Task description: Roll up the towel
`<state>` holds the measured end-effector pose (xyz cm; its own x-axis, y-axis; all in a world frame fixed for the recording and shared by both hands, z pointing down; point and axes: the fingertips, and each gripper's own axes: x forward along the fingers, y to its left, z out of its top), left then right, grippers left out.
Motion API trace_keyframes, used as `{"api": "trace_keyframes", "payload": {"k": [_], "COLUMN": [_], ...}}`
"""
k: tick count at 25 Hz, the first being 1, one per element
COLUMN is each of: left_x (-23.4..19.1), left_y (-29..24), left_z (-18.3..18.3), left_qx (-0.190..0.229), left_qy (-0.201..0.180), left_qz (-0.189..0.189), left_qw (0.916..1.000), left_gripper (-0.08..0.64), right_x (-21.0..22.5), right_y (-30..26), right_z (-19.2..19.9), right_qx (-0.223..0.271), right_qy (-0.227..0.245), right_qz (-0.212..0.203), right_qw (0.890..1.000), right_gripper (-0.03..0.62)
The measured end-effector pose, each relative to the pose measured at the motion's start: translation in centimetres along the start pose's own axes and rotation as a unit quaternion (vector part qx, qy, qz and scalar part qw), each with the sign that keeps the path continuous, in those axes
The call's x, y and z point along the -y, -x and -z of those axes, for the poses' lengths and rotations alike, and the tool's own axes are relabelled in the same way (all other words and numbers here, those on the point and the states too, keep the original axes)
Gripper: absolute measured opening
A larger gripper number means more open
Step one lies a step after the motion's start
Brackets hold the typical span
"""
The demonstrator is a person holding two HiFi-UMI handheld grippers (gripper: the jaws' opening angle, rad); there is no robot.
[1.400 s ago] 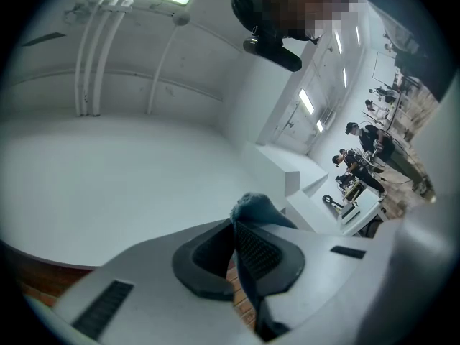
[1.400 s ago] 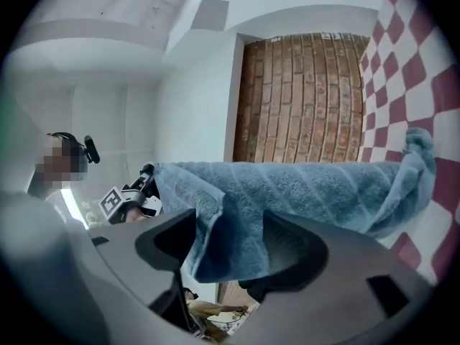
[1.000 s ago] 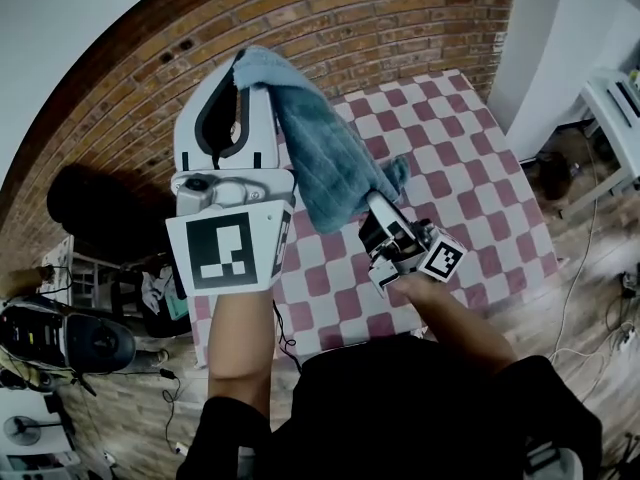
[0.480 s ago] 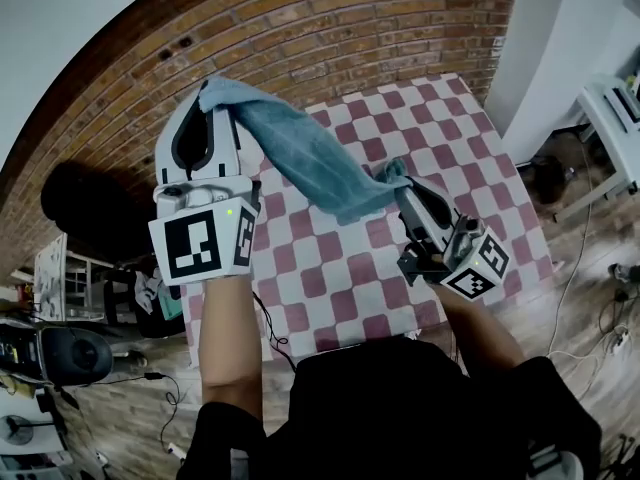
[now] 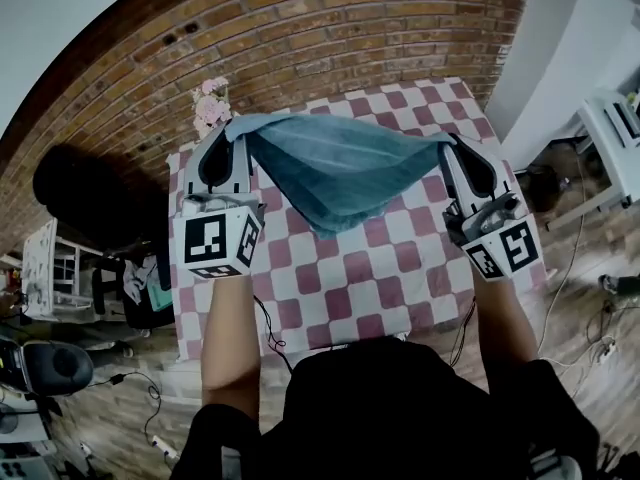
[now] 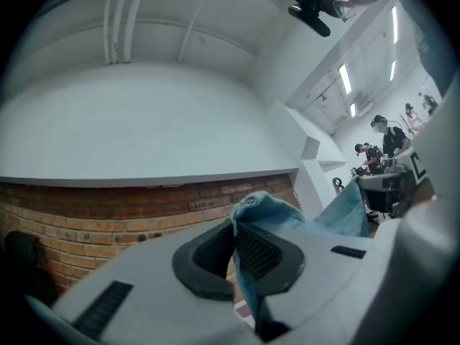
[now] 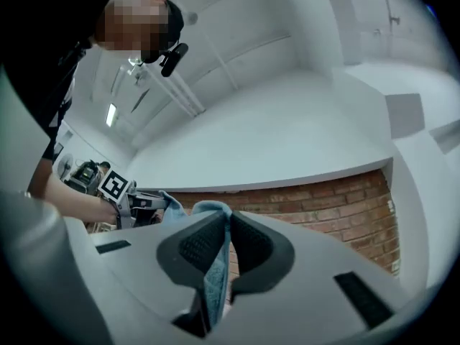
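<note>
Left gripper (image 5: 231, 133) and right gripper (image 5: 452, 146) each pinched a top corner of the blue towel (image 5: 340, 173), which hung spread between them above the checkered table (image 5: 360, 288). Laying it flat, square to the near edge, would suit rolling. Pink flowers (image 5: 210, 103) stood at the far left corner; what held them was hidden.

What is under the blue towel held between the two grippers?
Under the towel lies the checked tablecloth. The squares directly beneath the sagging towel are covered, so anything lying there cannot be seen.
</note>
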<state>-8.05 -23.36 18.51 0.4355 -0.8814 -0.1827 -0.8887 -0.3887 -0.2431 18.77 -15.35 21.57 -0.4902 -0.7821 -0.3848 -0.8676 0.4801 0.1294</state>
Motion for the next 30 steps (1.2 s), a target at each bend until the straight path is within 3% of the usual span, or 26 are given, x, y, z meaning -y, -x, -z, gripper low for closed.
{"api": "trace_keyframes", "payload": {"k": [7,17,25,28,30], "left_x": [1.3,0.8,-2.6,-5.2,-7.4], "left_y": [1.0,0.2,-10.7,-15.4,-18.6], "left_z": [5.9,9.7,15.0,13.2,9.9], "left_qx": [-0.051,-0.088,-0.163,-0.153,-0.127], "left_qy": [0.012,0.033,0.095,0.108,0.1], "left_qz": [0.012,0.022,0.068,0.07,0.065], "left_qw": [0.9985,0.9953,0.9797,0.9798,0.9848], "left_gripper": [0.006,0.006,0.006,0.006,0.006], "right_x": [-0.1,1.4,8.4,11.7,14.2], "right_y": [-0.9,-2.2,-11.6,-17.0,-20.9], "right_z": [2.6,6.8,13.6,11.3,7.6], "right_qx": [-0.058,-0.106,-0.185,-0.177,-0.154], "right_qy": [0.07,0.063,0.063,0.105,0.149], "right_qz": [-0.005,-0.005,-0.028,-0.022,-0.014], "right_qw": [0.996,0.992,0.98,0.978,0.977], "right_gripper": [0.029,0.029,0.031,0.031,0.031]}}
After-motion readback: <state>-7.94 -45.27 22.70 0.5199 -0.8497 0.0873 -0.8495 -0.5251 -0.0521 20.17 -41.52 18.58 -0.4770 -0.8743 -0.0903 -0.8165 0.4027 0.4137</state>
